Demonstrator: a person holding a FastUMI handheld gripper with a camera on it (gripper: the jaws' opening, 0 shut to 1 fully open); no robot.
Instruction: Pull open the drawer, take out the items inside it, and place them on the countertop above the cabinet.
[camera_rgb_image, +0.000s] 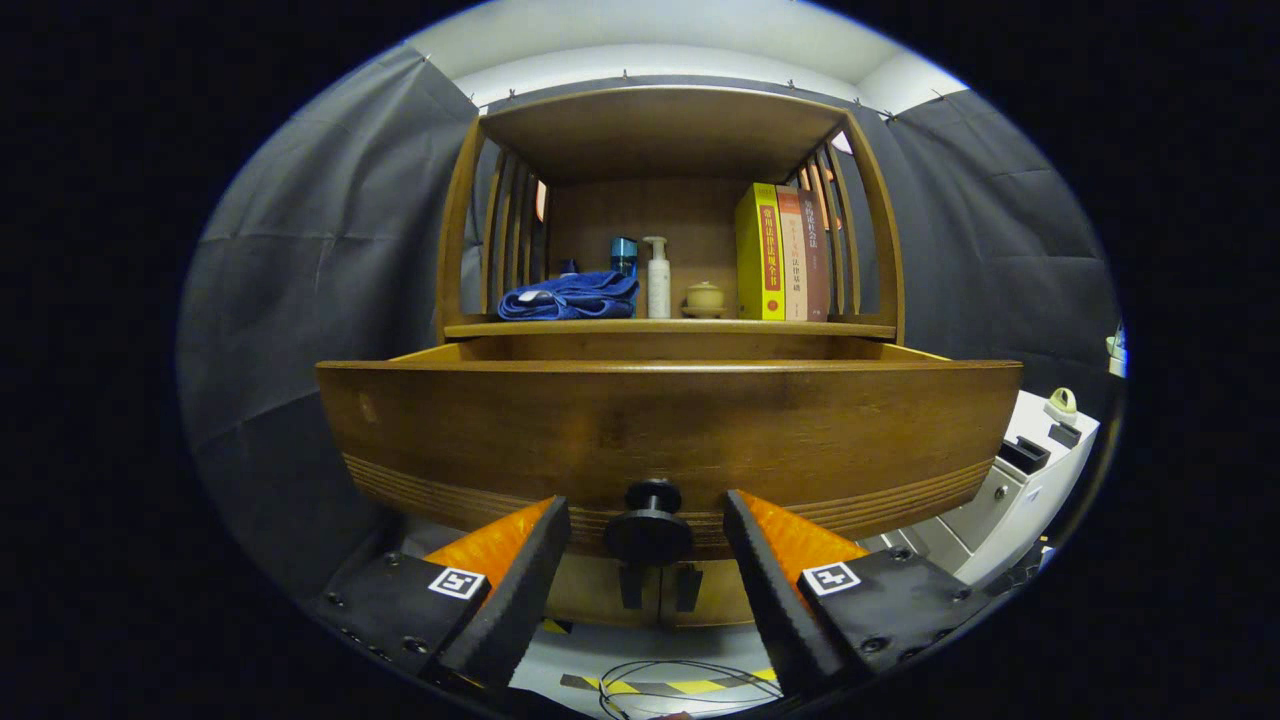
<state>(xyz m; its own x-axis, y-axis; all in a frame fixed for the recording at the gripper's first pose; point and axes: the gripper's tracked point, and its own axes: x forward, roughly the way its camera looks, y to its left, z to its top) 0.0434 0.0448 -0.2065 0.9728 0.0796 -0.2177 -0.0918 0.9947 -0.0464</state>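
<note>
Between the tongs (647, 535) sits the drawer knob (649, 527), fingers spread either side with gaps, so open, not gripping. Drawer (660, 430) just ahead is pulled out, front near the fingertips; its inside hides behind the front panel, items can't be told. Beyond and above, the tabletop (670, 327) carries a towel (570, 297), bottle (658, 278), books (782, 252); likely free spot mid-right.

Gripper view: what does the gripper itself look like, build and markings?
The gripper has two wedge-shaped fingers that taper toward their tips, with textured inner faces. Each sits on a dark base plate with visible screws. Each base carries a small square black-and-white fiducial tag. The fingers stand apart on either side of the drawer knob.
</note>
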